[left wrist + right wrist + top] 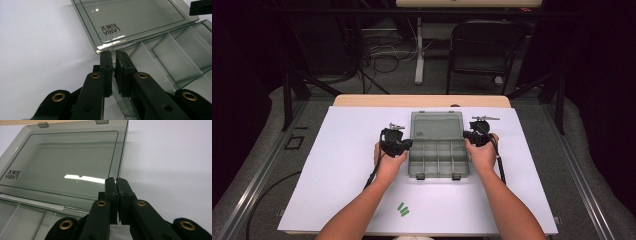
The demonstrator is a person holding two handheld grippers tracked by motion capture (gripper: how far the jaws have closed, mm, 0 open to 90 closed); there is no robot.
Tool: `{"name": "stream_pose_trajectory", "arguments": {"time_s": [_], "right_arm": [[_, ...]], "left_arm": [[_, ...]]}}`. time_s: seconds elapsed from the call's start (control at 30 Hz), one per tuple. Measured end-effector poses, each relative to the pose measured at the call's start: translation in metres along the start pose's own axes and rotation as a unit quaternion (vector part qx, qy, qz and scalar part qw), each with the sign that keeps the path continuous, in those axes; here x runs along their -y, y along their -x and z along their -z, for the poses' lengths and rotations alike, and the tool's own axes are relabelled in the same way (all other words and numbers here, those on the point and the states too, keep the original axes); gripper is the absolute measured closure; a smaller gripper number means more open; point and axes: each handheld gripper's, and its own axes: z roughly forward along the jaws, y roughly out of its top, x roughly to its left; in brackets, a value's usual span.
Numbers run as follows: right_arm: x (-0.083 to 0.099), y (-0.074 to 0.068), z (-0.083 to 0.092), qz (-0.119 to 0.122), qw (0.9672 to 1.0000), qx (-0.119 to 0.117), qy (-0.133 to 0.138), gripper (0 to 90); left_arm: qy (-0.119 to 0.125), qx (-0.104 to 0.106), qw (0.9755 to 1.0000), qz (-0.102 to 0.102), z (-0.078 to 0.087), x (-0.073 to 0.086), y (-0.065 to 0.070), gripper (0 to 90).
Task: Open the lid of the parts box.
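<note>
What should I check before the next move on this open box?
1. Lid lies fully open, flat: ok.
2. Left gripper shut on box wall: ok.
3. Right gripper shut at the lid's edge; grip on it: cannot tell.
4. Compartments look empty: ok.
5. Latches at the near edge unhooked: ok.
6. Table beside the box free, green marks well away: ok.
</note>
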Motion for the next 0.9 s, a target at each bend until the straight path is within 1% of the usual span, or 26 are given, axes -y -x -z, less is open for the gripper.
{"name": "stream_pose_trajectory", "arguments": {"time_s": [0.17, 0.27, 0.3, 0.33, 0.37, 0.4, 0.43, 0.47, 0.57, 0.67, 0.8, 0.9], "right_arm": [[0.0, 0.0, 0.0, 0.002, 1.0, 0.001, 0.001, 88.3], [0.0, 0.0, 0.002, 0.007, 1.0, 0.003, -0.005, 87.9], [0.0, 0.0, 0.001, 0.008, 0.9999, 0.002, 0.006, 85.0], [0.0, -0.001, 0.002, 0.008, 0.9999, 0.001, 0.01, 82.6], [-0.001, -0.001, 0.005, 0.013, 0.9999, 0.003, 0.005, 81.0], [-0.001, -0.002, 0.005, 0.017, 0.9997, 0.006, 0.016, 80.1], [-0.001, -0.002, 0.008, 0.02, 0.9997, 0.005, 0.008, 79.1], [-0.001, -0.002, 0.009, 0.025, 0.9995, 0.003, 0.017, 77.6], [-0.002, -0.003, 0.014, 0.029, 0.9993, 0.001, 0.025, 72.8], [-0.003, -0.004, 0.019, 0.039, 0.9989, 0.001, 0.028, 66.0], [-0.003, -0.006, 0.025, 0.051, 0.9982, 0.0, 0.031, 59.5], [-0.002, -0.008, 0.029, 0.062, 0.9975, -0.003, 0.033, 55.7]], "left_arm": [[0.0, 0.0, 1.0, -0.001, 0.0, 0.0, 0.0, 84.8], [-0.001, 0.0, 1.0, -0.001, 0.0, 0.0, 0.0, 84.7], [-0.001, -0.001, 1.0, -0.002, 0.0, 0.0, 0.0, 84.7], [-0.001, -0.001, 1.0, -0.002, 0.0, 0.0, 0.0, 84.7], [-0.001, 0.0, 1.0, -0.002, 0.0, 0.0, 0.0, 84.7], [-0.001, 0.0, 1.0, -0.002, 0.0, 0.0, 0.0, 84.7], [-0.001, -0.001, 1.0, -0.002, 0.0, 0.0, 0.0, 84.7], [-0.001, -0.001, 1.0, -0.002, 0.0, 0.0, 0.0, 84.7], [-0.001, -0.001, 1.0, -0.002, 0.0, 0.0, 0.0, 84.6], [-0.002, -0.001, 1.0, 0.0, 0.0, 0.0, 0.001, 84.6], [-0.002, -0.001, 1.0, -0.001, 0.0, 0.0, 0.0, 84.5], [-0.004, 0.003, 1.0, 0.003, 0.001, -0.001, -0.001, 83.9]]}}
